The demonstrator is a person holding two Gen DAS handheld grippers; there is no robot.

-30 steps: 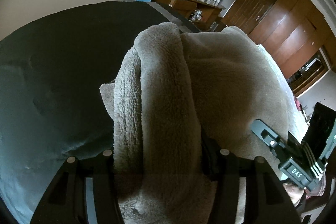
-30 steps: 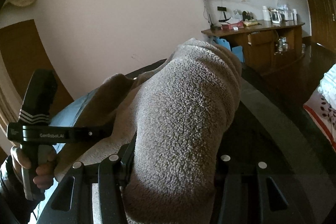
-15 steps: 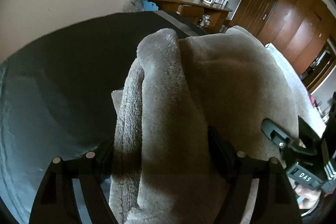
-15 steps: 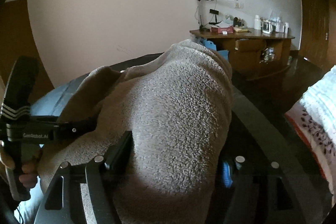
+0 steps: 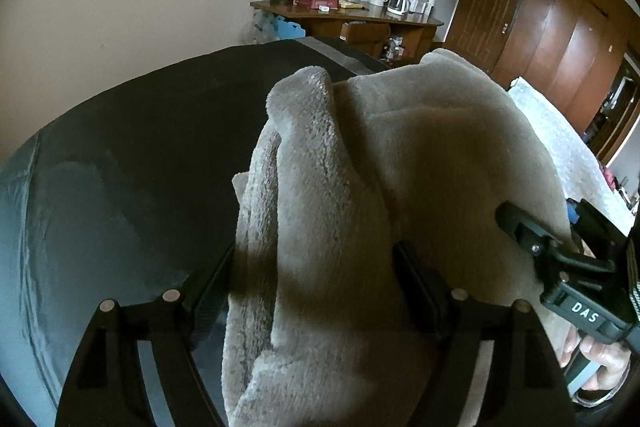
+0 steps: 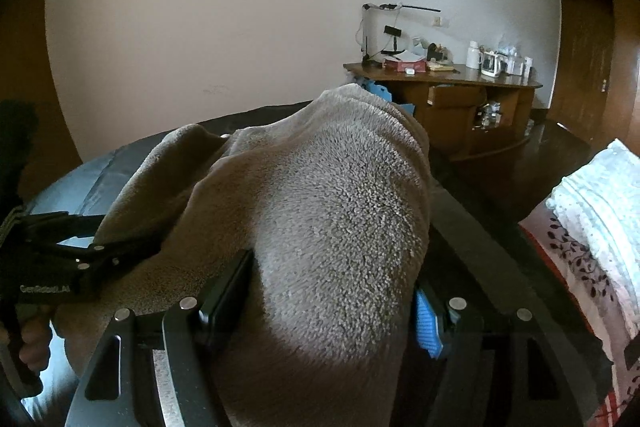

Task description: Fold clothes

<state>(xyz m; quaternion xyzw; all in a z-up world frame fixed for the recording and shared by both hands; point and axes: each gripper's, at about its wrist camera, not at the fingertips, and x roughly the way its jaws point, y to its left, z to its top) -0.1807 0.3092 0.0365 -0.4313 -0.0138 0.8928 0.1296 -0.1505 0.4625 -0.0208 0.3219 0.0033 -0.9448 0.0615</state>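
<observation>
A thick grey-beige fleece garment (image 5: 360, 187) fills the middle of both wrist views, held up above a dark table (image 5: 140, 155). My left gripper (image 5: 316, 267) is shut on a bunched fold of it. In the right wrist view the same fleece garment (image 6: 332, 211) bulges between the fingers of my right gripper (image 6: 332, 287), which is shut on it too. Each gripper shows in the other's view: the right one (image 5: 560, 259) at the garment's right edge, the left one (image 6: 80, 259) at its left edge, each held by a hand.
A wooden desk (image 5: 352, 23) with a lamp, kettle and bottles stands against the far wall. Brown wardrobe doors (image 5: 560, 39) line the right side. A bed with white and patterned covers (image 6: 592, 219) lies to the right. A blue-grey cloth (image 5: 36, 247) covers the table's near left.
Both grippers have risen and tipped up with the garment, so more wall and desk show. The garment's top edge sits lower in the views. Both grips remain closed on the fleece.
</observation>
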